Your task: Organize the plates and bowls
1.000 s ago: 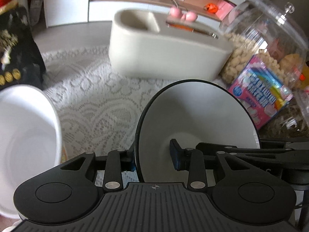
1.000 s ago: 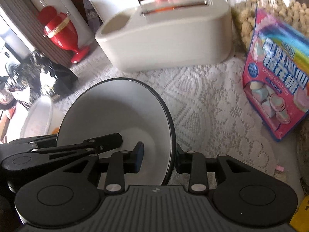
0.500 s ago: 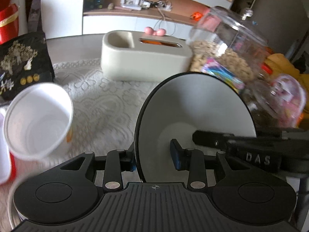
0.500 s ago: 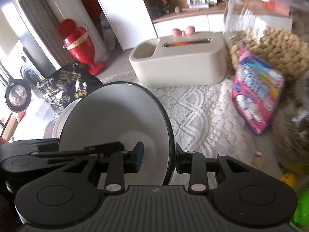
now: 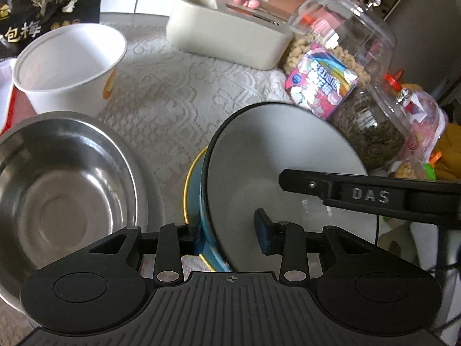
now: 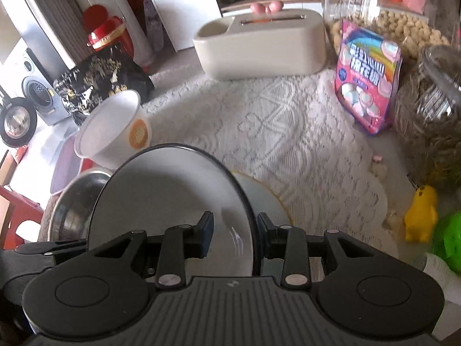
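A white bowl with a black rim (image 5: 276,155) is held by both grippers, one on each side of its rim. My left gripper (image 5: 230,238) is shut on its left rim; my right gripper (image 6: 234,233) is shut on its right rim (image 6: 173,196). The bowl hangs over a blue plate with a gold rim (image 5: 193,201), also in the right wrist view (image 6: 265,199). A steel bowl (image 5: 63,190) sits to the left, also in the right wrist view (image 6: 72,207). A white paper bowl (image 5: 69,66) stands behind it.
A cream tissue box (image 5: 227,31) stands at the back of the lace cloth. Clear snack jars (image 5: 345,28) and a pink marshmallow bag (image 5: 319,80) crowd the right. A black snack bag (image 6: 100,80) stands back left. A yellow duck toy (image 6: 420,213) lies at the right.
Both grippers have pulled back and tilted down with the white bowl. The steel bowl and the blue plate have come into view beneath it.
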{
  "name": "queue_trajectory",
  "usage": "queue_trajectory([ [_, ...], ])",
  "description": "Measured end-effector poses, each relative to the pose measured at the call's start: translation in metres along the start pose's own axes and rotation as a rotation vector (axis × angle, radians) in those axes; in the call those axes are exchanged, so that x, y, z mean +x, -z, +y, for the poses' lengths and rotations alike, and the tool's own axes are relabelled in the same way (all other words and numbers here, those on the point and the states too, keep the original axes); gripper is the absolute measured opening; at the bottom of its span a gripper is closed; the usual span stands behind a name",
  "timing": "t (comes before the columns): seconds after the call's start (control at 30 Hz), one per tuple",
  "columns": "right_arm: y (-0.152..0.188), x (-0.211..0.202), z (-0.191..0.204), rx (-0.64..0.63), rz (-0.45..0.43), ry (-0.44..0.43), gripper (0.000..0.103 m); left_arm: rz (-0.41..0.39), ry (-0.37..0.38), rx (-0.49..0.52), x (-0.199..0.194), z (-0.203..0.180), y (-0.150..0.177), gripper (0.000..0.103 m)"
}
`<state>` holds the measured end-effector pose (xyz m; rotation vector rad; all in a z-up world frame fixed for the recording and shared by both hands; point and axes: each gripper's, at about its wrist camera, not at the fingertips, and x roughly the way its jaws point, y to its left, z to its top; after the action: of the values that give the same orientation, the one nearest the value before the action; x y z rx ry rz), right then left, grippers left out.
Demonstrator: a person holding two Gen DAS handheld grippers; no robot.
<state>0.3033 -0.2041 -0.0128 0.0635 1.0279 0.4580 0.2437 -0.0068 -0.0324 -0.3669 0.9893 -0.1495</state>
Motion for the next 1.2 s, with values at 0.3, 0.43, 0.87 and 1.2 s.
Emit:
queue_trajectory([
  [0.3, 0.006, 0.017, -0.001, -0.002, 0.049, 0.024, 0.034, -0.050, 0.004, -0.026, -0.012, 0.013, 0.002, 0.025],
  [0.43, 0.006, 0.012, 0.003, -0.016, 0.024, 0.042, 0.036, -0.080, -0.009, -0.017, -0.016, 0.013, 0.000, 0.027],
  [0.87, 0.003, 0.000, 0.010, -0.078, -0.064, 0.094, 0.051, -0.146, -0.032, 0.014, -0.033, 0.011, -0.002, 0.025],
  [1.2, 0.001, -0.016, 0.014, -0.048, -0.156, 0.133, 0.050, -0.134, 0.068, -0.033, -0.046, 0.033, -0.010, 0.024],
])
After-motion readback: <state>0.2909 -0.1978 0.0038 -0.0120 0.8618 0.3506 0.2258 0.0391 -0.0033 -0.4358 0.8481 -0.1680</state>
